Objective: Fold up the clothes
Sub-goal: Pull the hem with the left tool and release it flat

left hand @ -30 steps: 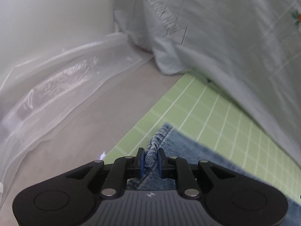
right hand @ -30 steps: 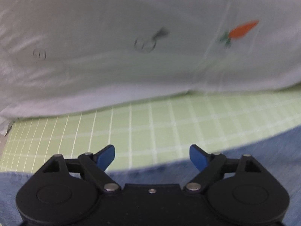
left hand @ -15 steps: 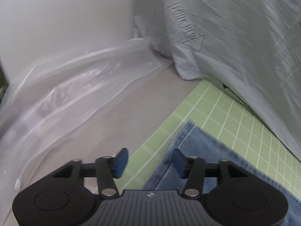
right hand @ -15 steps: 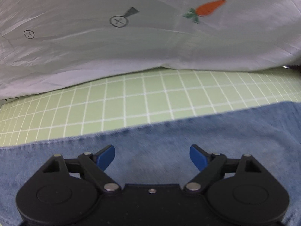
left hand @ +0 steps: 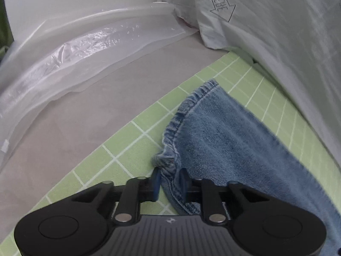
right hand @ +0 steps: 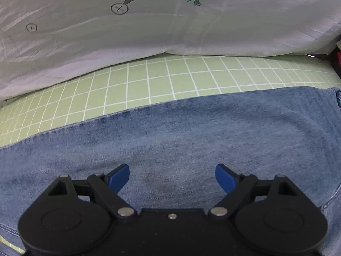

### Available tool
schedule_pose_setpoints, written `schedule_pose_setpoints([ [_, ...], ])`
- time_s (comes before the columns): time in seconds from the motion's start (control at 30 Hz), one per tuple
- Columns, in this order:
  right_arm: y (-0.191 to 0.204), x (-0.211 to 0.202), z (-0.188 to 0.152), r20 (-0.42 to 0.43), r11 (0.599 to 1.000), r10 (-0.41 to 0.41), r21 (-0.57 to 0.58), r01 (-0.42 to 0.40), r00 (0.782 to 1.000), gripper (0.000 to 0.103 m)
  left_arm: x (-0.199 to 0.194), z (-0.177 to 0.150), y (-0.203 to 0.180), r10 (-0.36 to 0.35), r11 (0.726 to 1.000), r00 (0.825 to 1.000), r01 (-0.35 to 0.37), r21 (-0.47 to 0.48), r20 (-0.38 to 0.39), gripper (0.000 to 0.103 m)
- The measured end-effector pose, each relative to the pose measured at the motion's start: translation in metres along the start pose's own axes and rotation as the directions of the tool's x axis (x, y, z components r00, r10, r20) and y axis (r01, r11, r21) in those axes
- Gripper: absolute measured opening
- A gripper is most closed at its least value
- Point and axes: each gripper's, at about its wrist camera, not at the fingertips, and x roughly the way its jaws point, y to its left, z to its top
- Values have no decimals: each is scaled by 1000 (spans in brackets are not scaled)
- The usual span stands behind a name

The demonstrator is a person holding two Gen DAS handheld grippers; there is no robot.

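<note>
Blue denim jeans (left hand: 230, 136) lie on a green gridded mat (left hand: 119, 155). In the left wrist view the stitched hem runs toward my left gripper (left hand: 170, 181), whose blue pads are closed in on the hem's near corner. In the right wrist view the denim (right hand: 170, 132) spreads flat across the mat (right hand: 170, 79). My right gripper (right hand: 172, 177) is open wide and empty, hovering over the middle of the denim.
A white printed sheet (right hand: 149, 25) with a carrot picture bulges along the mat's far edge; it also shows in the left wrist view (left hand: 277, 32). Clear plastic film (left hand: 74, 51) lies on the grey tabletop (left hand: 74, 123) left of the mat.
My left gripper let go of the hem, opened, then closed again on the hem's corner. My right gripper stayed open and moved over the denim.
</note>
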Motion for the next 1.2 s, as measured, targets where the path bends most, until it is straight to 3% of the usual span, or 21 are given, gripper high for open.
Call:
schedule_pose_setpoints([
  [0.17,-8,-17,0,10,1000,-24,0,24,1000,88,-24,9,6,48,998,998,-47,-35,33,16],
  [0.23,-13,-27,1,11,999,-42,1,42,999,88,-27,12,15,59,995,998,-58,-82,5,16],
  [0.37,-38,-59,2,57,999,-38,-14,39,998,89,-35,3,5,124,992,992,-124,37,0,26],
  [0.43,-48,-77,-4,83,999,-23,-22,25,996,90,-56,-3,2,128,989,991,-130,66,32,41],
  [0.47,-55,-88,-9,106,1000,-6,-13,8,994,93,-70,-8,0,99,993,994,-102,64,49,61],
  [0.5,-64,-98,-16,126,1000,10,3,-10,992,95,-84,-13,-1,69,995,995,-73,62,66,68],
  [0.57,-85,-114,-32,156,998,38,36,-44,987,101,-112,-25,-11,7,998,994,-14,65,107,73],
  [0.67,-119,-136,-61,187,994,64,73,-79,980,103,-157,-56,-41,-94,987,981,70,144,167,87],
  [0.87,-206,-160,-112,184,978,53,188,-88,981,103,-223,-144,-93,-219,947,959,164,277,181,90],
  [1.07,-295,-169,-154,138,944,2,327,-47,990,103,-245,-228,-123,-233,935,969,200,292,80,90],
  [1.2,-354,-162,-171,103,897,-3,439,-43,995,103,-255,-264,-132,-210,941,976,188,281,49,90],
])
